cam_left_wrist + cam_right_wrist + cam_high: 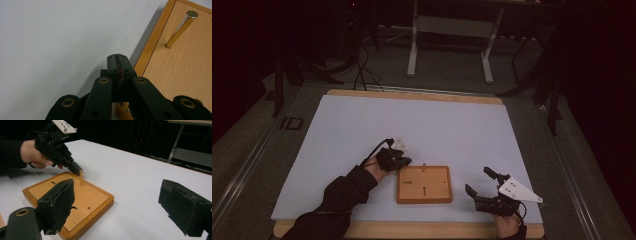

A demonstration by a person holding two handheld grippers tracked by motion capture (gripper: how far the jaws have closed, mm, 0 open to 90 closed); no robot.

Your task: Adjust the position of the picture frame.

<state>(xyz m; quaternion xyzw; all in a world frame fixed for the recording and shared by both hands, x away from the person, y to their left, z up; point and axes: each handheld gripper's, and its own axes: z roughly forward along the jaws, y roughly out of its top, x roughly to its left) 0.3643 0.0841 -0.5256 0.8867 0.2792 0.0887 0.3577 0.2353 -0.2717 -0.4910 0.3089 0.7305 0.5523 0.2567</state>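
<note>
A flat wooden board (424, 185) lies on the white sheet near the table's front edge. One slim wooden peg (180, 28) stands upright in it near the far edge, and I also see the peg (81, 177) in the right gripper view. My left gripper (404, 161) is shut with nothing between its pads, just off the board's left far corner. Its tips (117, 58) point past the board's rim (150, 47), apart from the peg. My right gripper (477, 180) stands open to the right of the board, its jaws wide with nothing between them (122, 205).
The board's top (82, 195) has a small hole (89, 208) and a slot (53, 183). The white sheet (422, 125) stretches bare behind the board. Beyond the table's far edge stand a desk frame (452, 45) and floor cables (362, 65).
</note>
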